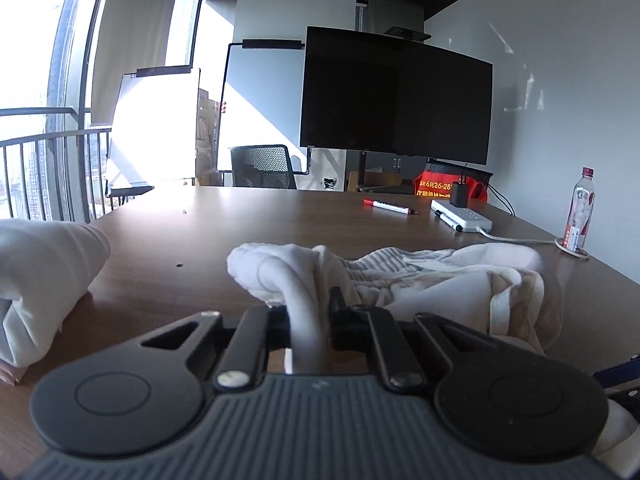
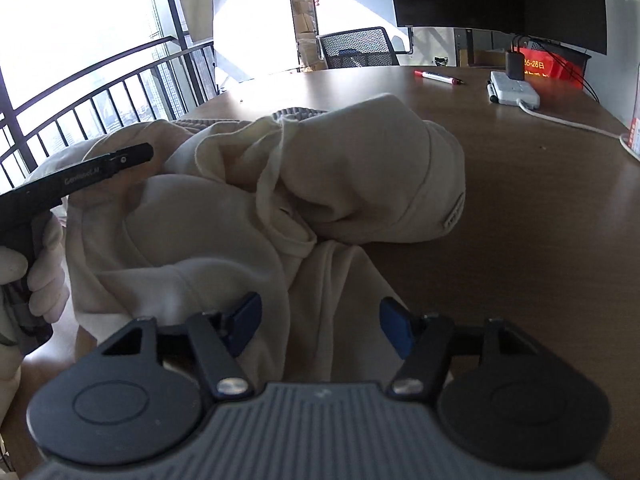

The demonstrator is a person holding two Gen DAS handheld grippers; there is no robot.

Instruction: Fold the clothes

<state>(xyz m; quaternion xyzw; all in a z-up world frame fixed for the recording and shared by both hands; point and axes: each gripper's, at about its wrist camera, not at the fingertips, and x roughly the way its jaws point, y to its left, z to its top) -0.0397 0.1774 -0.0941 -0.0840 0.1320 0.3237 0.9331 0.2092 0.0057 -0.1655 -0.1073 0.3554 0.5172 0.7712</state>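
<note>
Where the brown table (image 1: 248, 216) runs toward a dark screen (image 1: 396, 92) and a water bottle (image 1: 580, 210), a crumpled cream hoodie (image 1: 440, 276) lies on it, and the left gripper (image 1: 310, 312) pinches a fold of its cloth. From the right wrist, the hoodie (image 2: 320, 184) lies heaped on the same table (image 2: 540, 220) by the window railing (image 2: 120, 96); the right gripper (image 2: 320, 320) hovers spread above it, and a gloved hand (image 2: 40, 276) holds the other tool.

Two garments (image 1: 440, 280) (image 1: 36, 280), two markers (image 1: 390, 207) (image 1: 448, 220)

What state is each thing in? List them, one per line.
left gripper: shut on a fold of the cream hoodie
right gripper: open, over the hoodie
cream hoodie: crumpled, unfolded
monitor: dark
water bottle: upright, capped
red marker: lying flat
</note>
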